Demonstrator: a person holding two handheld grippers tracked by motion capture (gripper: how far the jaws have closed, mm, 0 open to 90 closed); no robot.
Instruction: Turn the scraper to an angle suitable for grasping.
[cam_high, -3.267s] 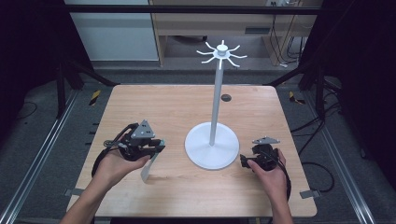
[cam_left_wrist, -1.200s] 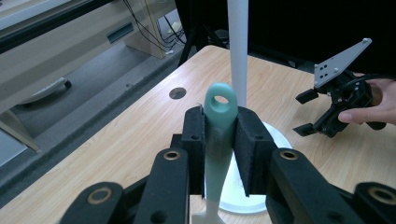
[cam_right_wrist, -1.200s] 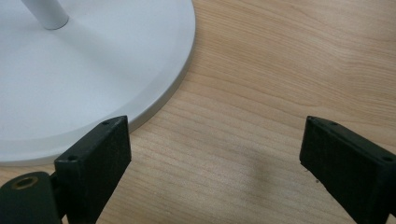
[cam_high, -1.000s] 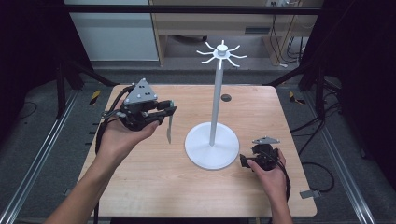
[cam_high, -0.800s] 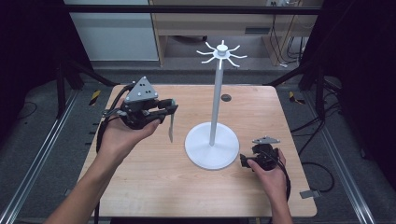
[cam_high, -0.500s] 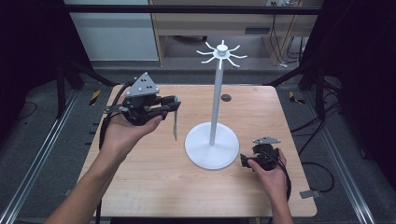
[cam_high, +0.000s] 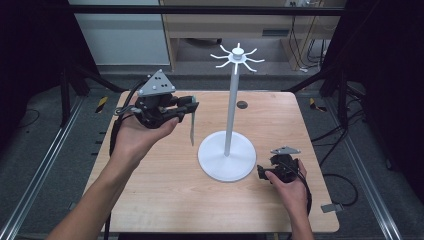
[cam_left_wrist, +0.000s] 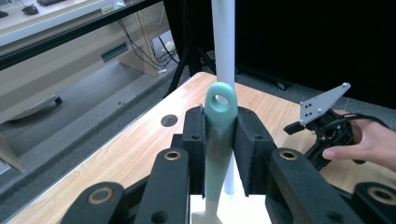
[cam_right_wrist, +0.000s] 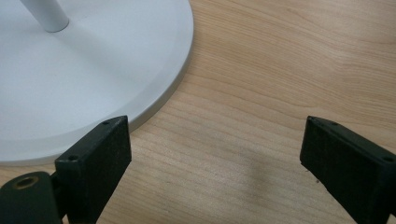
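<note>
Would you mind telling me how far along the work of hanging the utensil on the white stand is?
Done: the left gripper has the teal-handled utensil clamped and lifted off the table.
In hand: it hangs in the air left of the stand's pole, its handle's hole uppermost.
Left: raising that hole to a hook at the top.
The right gripper rests open beside the base.

My left hand (cam_high: 135, 137) is raised at about 10 o'clock on the high view, forearm running in from 7 o'clock. Its left gripper (cam_high: 187, 106) points toward 3 o'clock, jaws clamped tight. My right hand (cam_high: 290, 182) sits low at 4 o'clock, wrapped around the right gripper (cam_high: 260, 172), which points toward 9 o'clock. In the right gripper view its jaws stand wide apart.
</note>
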